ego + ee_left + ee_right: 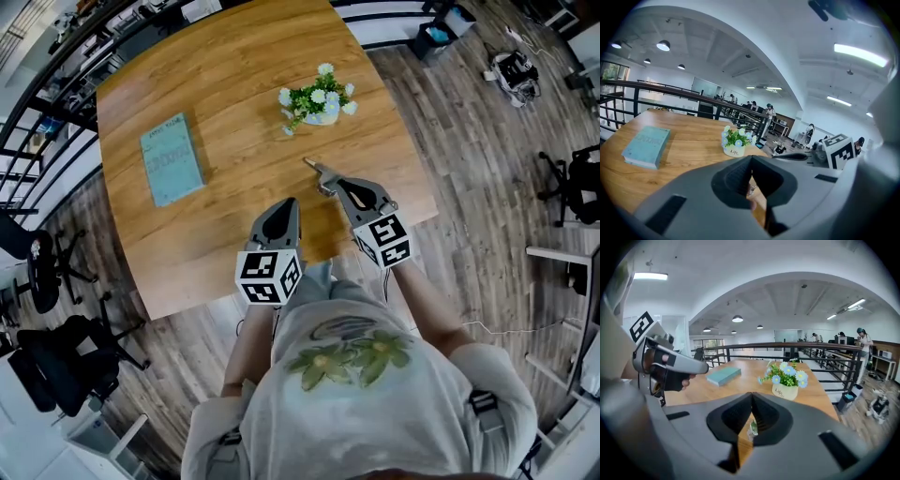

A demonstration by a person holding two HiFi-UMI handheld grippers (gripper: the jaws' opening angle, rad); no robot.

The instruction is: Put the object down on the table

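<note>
Left gripper (751,158) and right gripper (752,395), jaws closed, empty; small object (308,163) on table (234,94) near the right.

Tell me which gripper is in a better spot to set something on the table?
Probably right. The right gripper reaches farther over the table, jaws shut, a small sliver at their tip that I can't identify. The left gripper hangs nearer the table's edge, jaws shut, apparently empty.

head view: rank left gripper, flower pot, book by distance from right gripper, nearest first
1. Left gripper, just left of the right gripper.
2. Flower pot, ahead of it.
3. Book, far left.
</note>
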